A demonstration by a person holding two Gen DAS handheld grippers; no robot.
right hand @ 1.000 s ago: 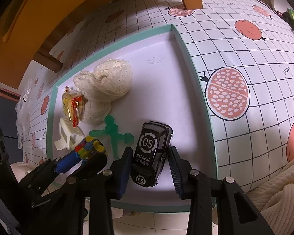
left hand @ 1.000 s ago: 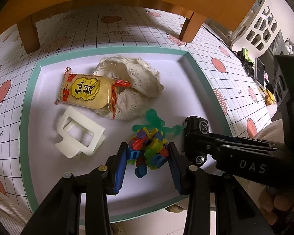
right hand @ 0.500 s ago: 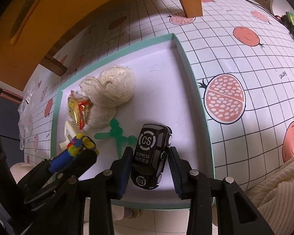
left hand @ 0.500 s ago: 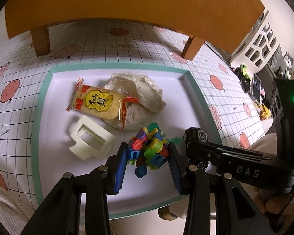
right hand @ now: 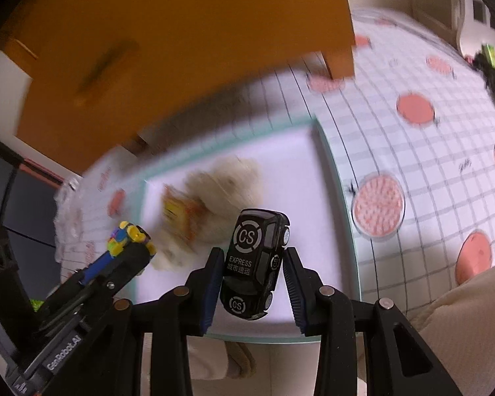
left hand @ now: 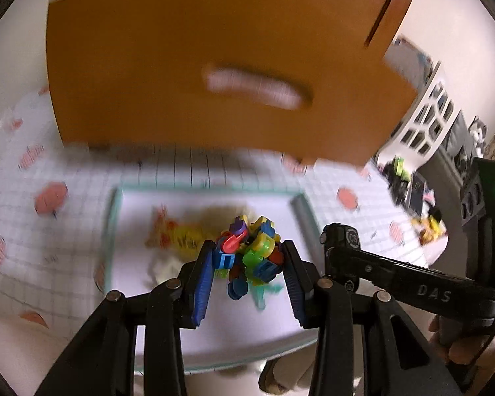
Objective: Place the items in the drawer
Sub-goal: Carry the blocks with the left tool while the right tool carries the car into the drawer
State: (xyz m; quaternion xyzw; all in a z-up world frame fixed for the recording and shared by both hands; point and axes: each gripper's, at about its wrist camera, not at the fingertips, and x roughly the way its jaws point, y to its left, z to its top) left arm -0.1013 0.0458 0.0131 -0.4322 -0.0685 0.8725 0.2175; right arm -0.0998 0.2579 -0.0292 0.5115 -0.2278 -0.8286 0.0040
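Both tongs risen off tray [left hand: 110, 231] since earlier. Left tongs [left hand: 247, 260] clamped on block cluster [left hand: 249, 250], right tongs [right hand: 251, 275] clamped on toy car [right hand: 255, 264]. Drawer front [left hand: 214, 66] at 12 o'clock: keep grips firm, lift clear.

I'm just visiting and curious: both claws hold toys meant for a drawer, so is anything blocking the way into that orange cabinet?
Yes, the drawer front itself: in both views it looks closed, handle facing out. The left gripper holds the colourful block toy, the right gripper the black toy car, so neither is free.
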